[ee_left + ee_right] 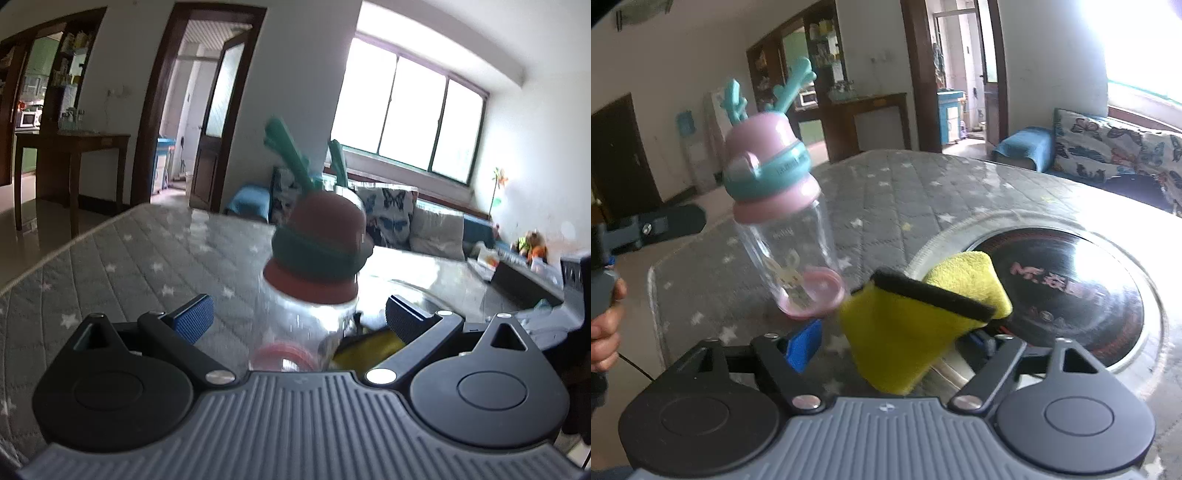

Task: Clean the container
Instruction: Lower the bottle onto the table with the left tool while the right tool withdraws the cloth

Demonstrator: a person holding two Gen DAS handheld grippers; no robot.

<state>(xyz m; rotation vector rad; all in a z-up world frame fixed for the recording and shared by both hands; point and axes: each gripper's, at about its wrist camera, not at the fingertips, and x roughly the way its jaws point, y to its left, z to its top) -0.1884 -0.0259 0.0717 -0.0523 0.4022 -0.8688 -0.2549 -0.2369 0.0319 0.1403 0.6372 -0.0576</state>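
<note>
A person's hand [605, 325] at far left carries the left tool [295, 317], its jaws apart around a clear plastic bottle [790, 254] without pressing it. The bottle stands tilted on the quilted worktop [905, 192]; it looks light, smooth, probably slippery, best gripped mid-body below its pink antlered cap [768, 162]. Right of it, the right tool [897, 343] is clamped on a soft yellow cloth [901, 332].

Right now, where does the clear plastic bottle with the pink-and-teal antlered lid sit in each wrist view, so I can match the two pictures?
Left wrist view: the clear plastic bottle with the pink-and-teal antlered lid is centre frame, between the left gripper's spread fingers, blurred.
Right wrist view: the bottle is left of centre, tilted, beside the yellow cloth.
Shared landmark: the grey star-patterned quilted table cover.
</note>
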